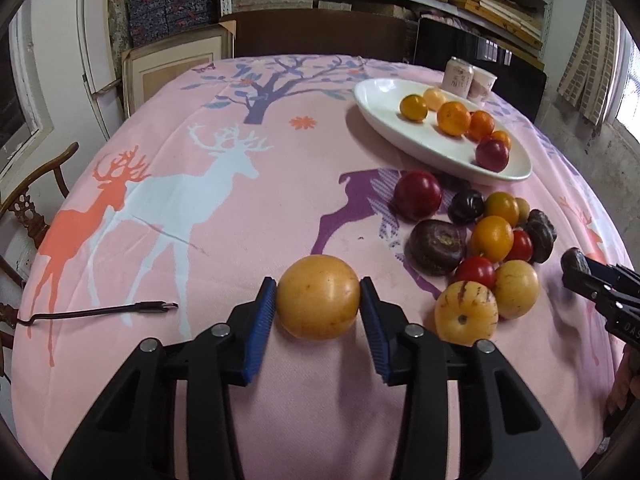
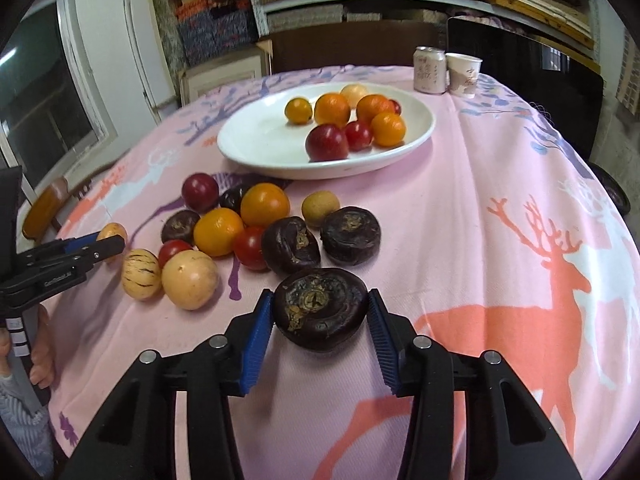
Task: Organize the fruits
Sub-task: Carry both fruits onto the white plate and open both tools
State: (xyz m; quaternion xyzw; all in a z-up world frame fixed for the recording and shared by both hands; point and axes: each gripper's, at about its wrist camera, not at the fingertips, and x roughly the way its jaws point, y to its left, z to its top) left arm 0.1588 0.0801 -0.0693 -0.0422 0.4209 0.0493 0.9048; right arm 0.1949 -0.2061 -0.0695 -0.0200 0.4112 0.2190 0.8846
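Our left tongs (image 1: 319, 298) are clamped on a round yellow fruit (image 1: 319, 297), both blue pads (image 1: 265, 312) pressed against its sides. The fruit sits at the desk (image 1: 240, 216) surface, left of the loose pile; whether it is lifted clear we cannot tell. Its skin is smooth, golden, with a few small brown specks.

Our right tongs (image 2: 320, 308) are clamped on a dark chestnut (image 2: 320, 307), a flat, purple-black thing with a scabby brown centre on top. The pads touch it on either side. It lies nearest us on the pink deer cloth, just in front of two more like it (image 2: 350, 235).

Both tongs slope down toward the desk from our side. In the right wrist view we see the left tongs at the left edge, with fingers (image 2: 40, 360) and a striped sleeve (image 2: 20, 420) below them.

The pile (image 1: 492, 240) holds orange, red, yellow and dark fruits touching one another, among them a striped pale fruit (image 1: 466, 312) just right of the left tongs. Beyond it stands a white plate (image 2: 256, 140) carrying orange and red fruits (image 2: 332, 110) gathered toward one side. A can (image 2: 430, 70) and a paper cup (image 2: 463, 74) stand side by side behind the plate. A dark cable (image 1: 100, 312) lies on the cloth at the left.
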